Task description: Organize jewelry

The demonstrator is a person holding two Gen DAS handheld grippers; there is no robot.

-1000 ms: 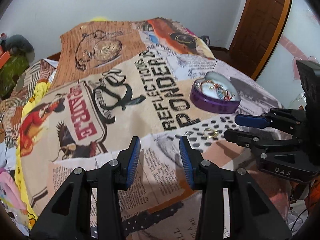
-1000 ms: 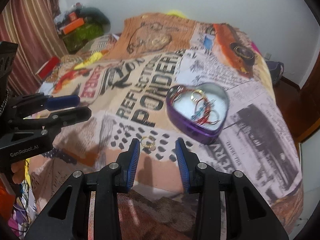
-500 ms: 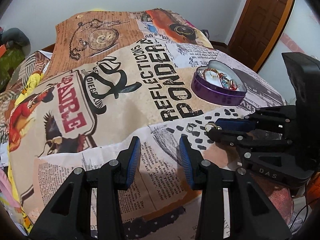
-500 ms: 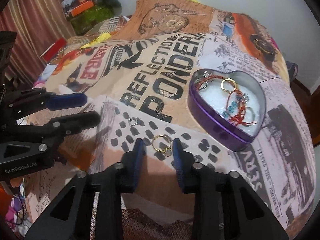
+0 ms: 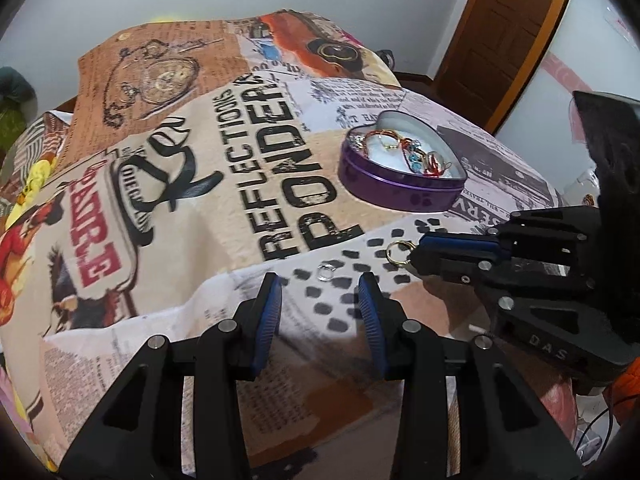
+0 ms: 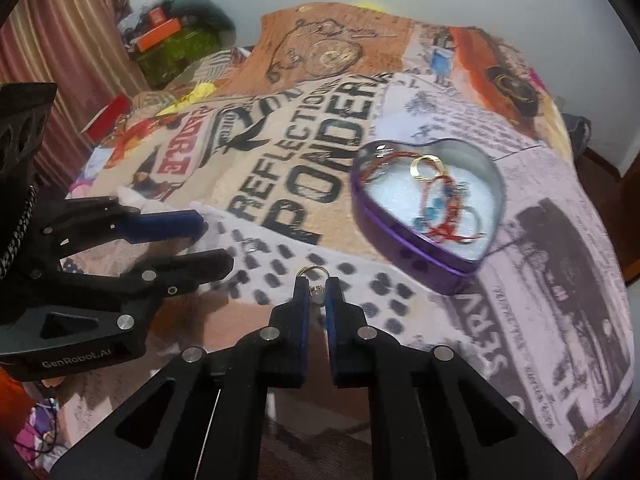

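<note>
Right gripper (image 6: 316,285) jaws closed on gold ring (image 6: 313,270), loop pointing forward.

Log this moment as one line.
right gripper: shut on gold ring | left gripper: open, idle | silver ring: on bedspread | tin: open

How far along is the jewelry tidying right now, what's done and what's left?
Done: the purple heart-shaped tin already holds a red beaded bracelet and gold rings. In hand: the right gripper is closed on a gold hoop ring lying on the printed bedspread, not yet lifted clear. Left: a small silver ring sits loose ahead of the open left gripper.
</note>
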